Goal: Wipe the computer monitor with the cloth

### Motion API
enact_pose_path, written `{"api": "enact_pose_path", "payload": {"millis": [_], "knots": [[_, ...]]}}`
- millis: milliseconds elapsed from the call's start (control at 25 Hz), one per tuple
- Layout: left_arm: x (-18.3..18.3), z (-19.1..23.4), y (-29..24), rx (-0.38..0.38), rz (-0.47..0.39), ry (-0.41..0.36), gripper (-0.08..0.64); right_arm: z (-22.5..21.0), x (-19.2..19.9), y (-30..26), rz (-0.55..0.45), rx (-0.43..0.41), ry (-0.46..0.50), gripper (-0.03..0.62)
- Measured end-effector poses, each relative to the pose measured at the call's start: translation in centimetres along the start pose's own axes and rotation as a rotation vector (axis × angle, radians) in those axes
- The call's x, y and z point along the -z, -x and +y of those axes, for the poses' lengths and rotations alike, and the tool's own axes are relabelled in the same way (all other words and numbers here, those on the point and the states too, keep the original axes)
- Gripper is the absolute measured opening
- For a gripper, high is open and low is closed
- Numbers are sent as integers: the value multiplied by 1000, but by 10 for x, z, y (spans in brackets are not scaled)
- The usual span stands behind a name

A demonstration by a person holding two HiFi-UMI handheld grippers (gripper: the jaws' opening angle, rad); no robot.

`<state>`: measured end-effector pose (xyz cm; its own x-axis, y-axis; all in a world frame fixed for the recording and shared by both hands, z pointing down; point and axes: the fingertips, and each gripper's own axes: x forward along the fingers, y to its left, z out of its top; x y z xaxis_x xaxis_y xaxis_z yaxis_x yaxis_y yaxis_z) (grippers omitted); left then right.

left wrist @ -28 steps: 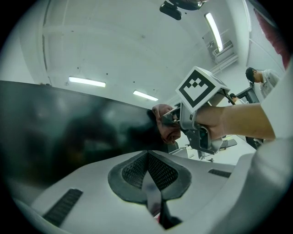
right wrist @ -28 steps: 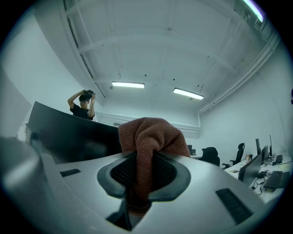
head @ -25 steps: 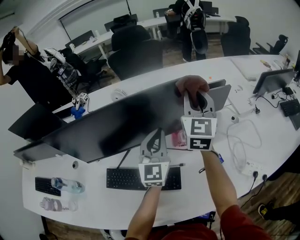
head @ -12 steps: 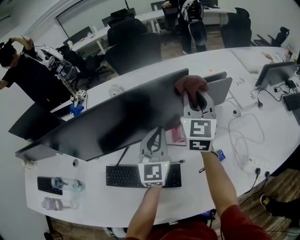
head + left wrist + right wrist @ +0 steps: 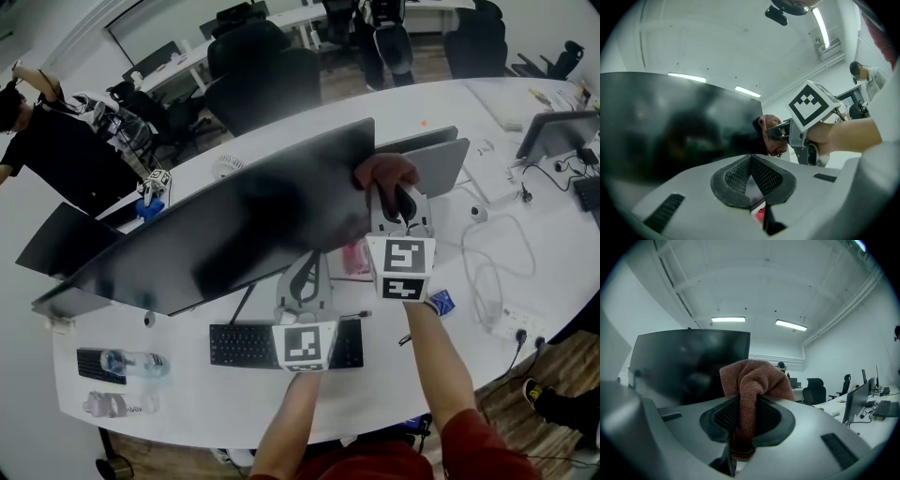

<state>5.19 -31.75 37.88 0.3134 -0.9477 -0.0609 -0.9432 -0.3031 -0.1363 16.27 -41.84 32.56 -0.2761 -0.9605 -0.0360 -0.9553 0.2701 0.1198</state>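
Your rust-brown knitted cloth (image 5: 752, 380) is bunched into a lump and pinched between the jaws of your right gripper (image 5: 386, 192). It sits at the right edge of the wide black computer monitor (image 5: 234, 230), near the upper corner. The screen is dark and glossy and mirrors the ceiling lights. Your left gripper (image 5: 309, 267) has its jaws brought together on nothing, just under the screen's lower edge, above the black keyboard (image 5: 244, 345). Two clear plastic bottles (image 5: 131, 364) lie near the front left corner of the white desk (image 5: 216, 398); their contents can't be made out.
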Motion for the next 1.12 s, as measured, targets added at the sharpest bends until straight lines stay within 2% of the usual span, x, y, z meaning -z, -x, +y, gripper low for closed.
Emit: {"api": "enact_pose_path", "payload": {"millis": [120, 320, 560, 1120], "knots": [[11, -1, 0, 5, 27, -20, 28, 1, 13, -2, 12, -3, -3, 83], [15, -4, 1, -10, 19, 33, 28, 4, 37, -2, 44, -11, -6, 83], [23, -6, 1, -12, 19, 24, 28, 6, 63, -2, 79, -20, -18, 83], [58, -3, 3, -25, 79, 44, 28, 23, 127, -3, 174, -42, -32, 83]]}}
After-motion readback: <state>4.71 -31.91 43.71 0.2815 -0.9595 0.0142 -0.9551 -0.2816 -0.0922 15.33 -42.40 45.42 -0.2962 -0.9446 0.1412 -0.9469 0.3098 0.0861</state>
